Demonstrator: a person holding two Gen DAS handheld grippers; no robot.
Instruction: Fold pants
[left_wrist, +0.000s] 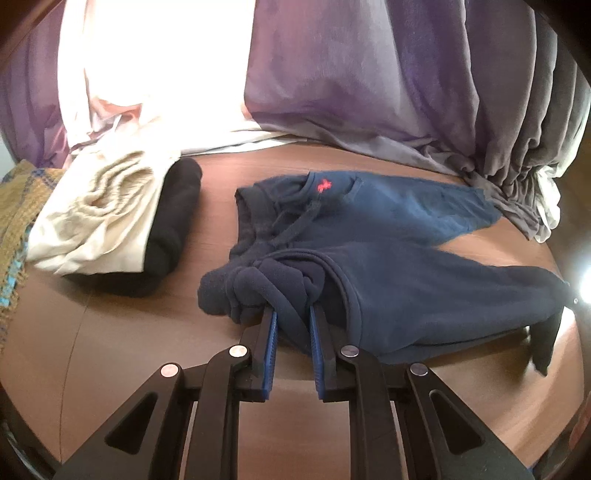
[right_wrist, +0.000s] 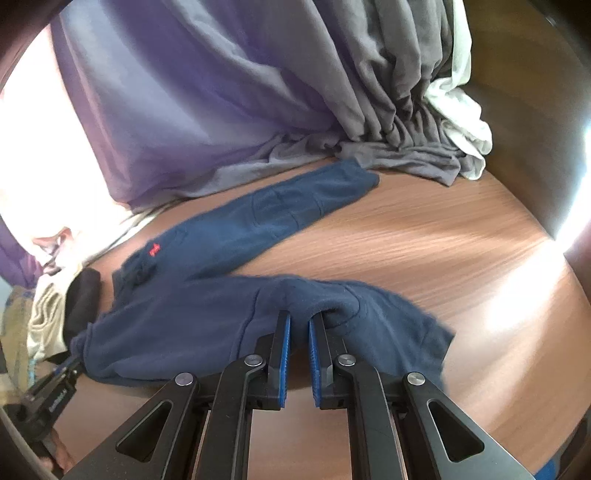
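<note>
Pants: navy fleece pants (left_wrist: 388, 236) lie on the wooden table (left_wrist: 110, 332), waistband toward the left, legs running off to the right; a small red logo (left_wrist: 323, 185) marks the far hip.
Near leg: gathered and partly raised off the wood, held at both ends.
Far leg: flat on the table, stretching away toward the curtain, its cuff (right_wrist: 364, 177) almost at the grey folds.
Left gripper: the left gripper (left_wrist: 291, 312) has its blue-padded fingers pinching a bunched wad of waistband cloth at the near hip.
Right gripper: the right gripper (right_wrist: 299, 319) has its fingers closed on a ridge of the near leg, farther along toward that leg's cuff.
Key relation: the held leg's long axis runs left to right between the two grippers, and the far leg lies beyond it, splayed away at an angle. Judged from this, the coming move carries the near leg away from the person and over onto the far leg, both grippers travelling together so the edges meet.
Risk: the waistband wad is thick and may unroll unevenly on release.
Surface: smooth brown wood grain, glare on the right side.
Room: purple and grey curtains (right_wrist: 221, 92) pool on the table's far edge; a cream garment (left_wrist: 96, 221) and a black folded one (left_wrist: 173, 221) sit stacked left of the pants, just apart from the waistband.
</note>
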